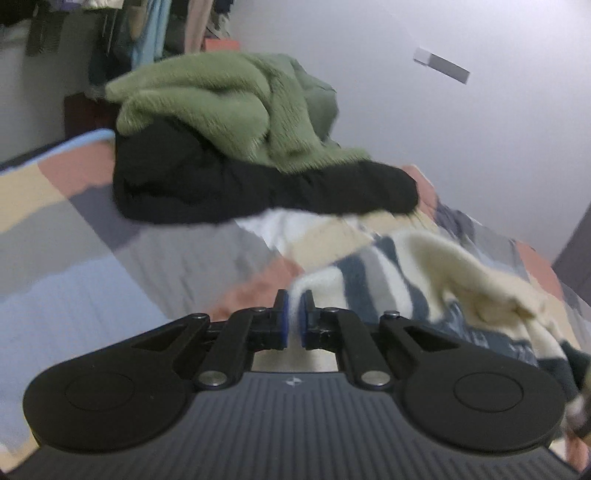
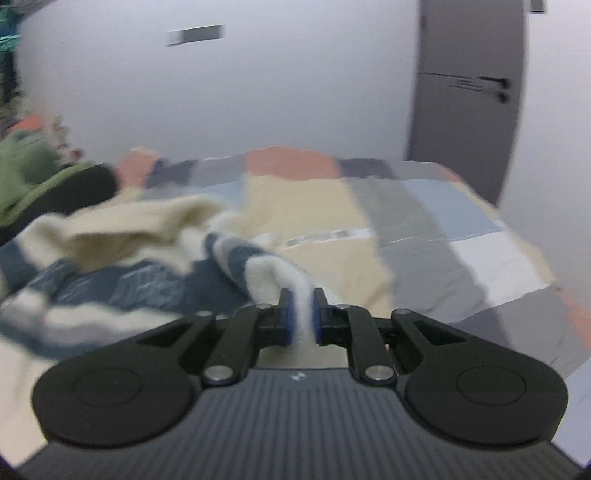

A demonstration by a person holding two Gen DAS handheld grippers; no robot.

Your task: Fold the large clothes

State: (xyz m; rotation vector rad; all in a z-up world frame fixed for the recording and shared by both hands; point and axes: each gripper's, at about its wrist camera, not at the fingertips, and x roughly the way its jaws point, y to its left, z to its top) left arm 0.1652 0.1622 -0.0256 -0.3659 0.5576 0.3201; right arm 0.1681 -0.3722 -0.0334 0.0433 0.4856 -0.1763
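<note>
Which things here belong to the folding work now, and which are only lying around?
In the job: striped sweater, pinched by the right gripper and the left gripper.

Lying about: green sweater on a black garment, patchwork bedcover, hanging clothes.

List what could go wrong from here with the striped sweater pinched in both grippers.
1. The right gripper pinches only a narrow fold of the cream and navy striped knit sweater; it may slip out.
2. The left gripper holds an equally thin edge.
3. The fuzzy green garment piled on the black garment lies close behind on the patchwork bedspread; the sweater could drag them.
</note>
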